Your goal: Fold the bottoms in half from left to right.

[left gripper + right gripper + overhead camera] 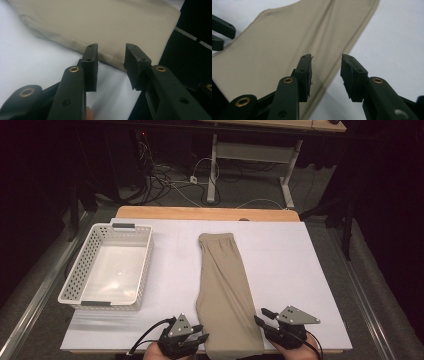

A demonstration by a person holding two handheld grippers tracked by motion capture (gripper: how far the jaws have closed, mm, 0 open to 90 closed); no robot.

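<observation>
Nearest, at the bottom edge of the high view: left hand-held gripper (198,334) low over the front of the worktop (300,270), pointing right toward the near left edge of the beige trousers (225,290). Jaws parted in the left gripper view, a clear gap between the pads, nothing clamped; seamed edge of the trousers (100,27) just beyond the tips, white worktop (30,57) below and to the left, dark drop past the worktop's front edge at the right.

Opposite it, right hand-held gripper (261,317), pointing left at the near right edge of the trousers, grey three-cornered plate on top. Jaws likewise parted in the right gripper view, nothing between the pads; right edge of the trousers (287,42) running under the gap, cloth to the left, bare worktop (397,37) to the right. Tips of the left hand-held gripper (219,36) visible farther off at the far left of that view.

Trousers folded lengthwise into one long strip, flat near the middle of the worktop, running from the front edge up to the waistband at the far end.

Farther left, well apart from the trousers: white plastic basket (80,270) with perforated walls.

Beyond the worktop: grey floor, a tangle of cables (170,180), the white legs of a desk (250,155).
</observation>
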